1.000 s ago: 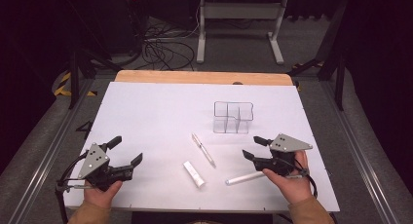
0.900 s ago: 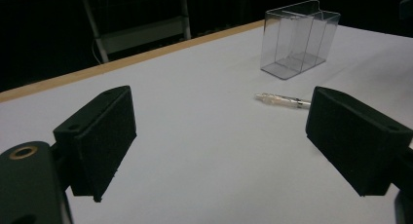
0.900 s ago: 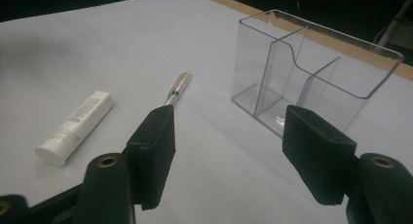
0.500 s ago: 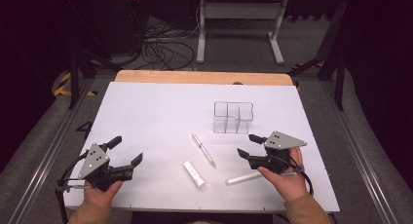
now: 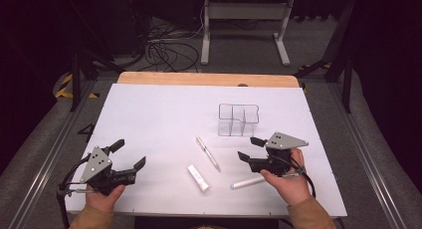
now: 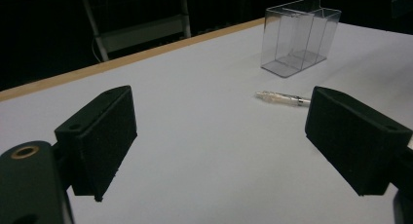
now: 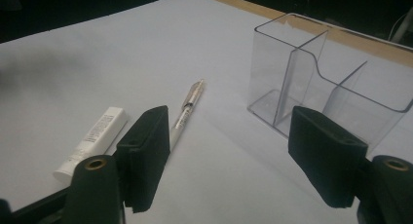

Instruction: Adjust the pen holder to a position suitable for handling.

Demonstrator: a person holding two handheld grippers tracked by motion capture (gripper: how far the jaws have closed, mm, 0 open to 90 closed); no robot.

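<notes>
Pen (image 5: 207, 152): lies flat on the white table (image 5: 149, 114), ahead and to the left of the right gripper (image 5: 251, 149); in the right gripper view it runs up from behind the left jaw toward the far side, apart from both pads. I take it for the thing being reached for.
Right gripper: released, nothing between the jaws; they have just been opening wider, and they hover near the pen.
Left gripper (image 5: 130, 154): also spread open and empty, low over the table and well apart from the pen.
Risk, rolling: the pen is thin and round, so a pad that meets it from one side would likely push it away rather than pinch it.
Risk, wrong thing: the white tube (image 7: 92, 140) lies just beside the pen, on its far side from the gripper; a wide closure could catch both or nudge the tube.
Risk, organiser: the clear organiser (image 5: 238, 119) stands just ahead of the right gripper, near its right jaw; it looks light, and a swing that way could tip or shift it.
White marker (image 5: 247, 182): lies just under the right hand, at its left side; a dropped wrist could knock it.
Way to the pen: bare table between jaws and pen, nothing across it.
</notes>
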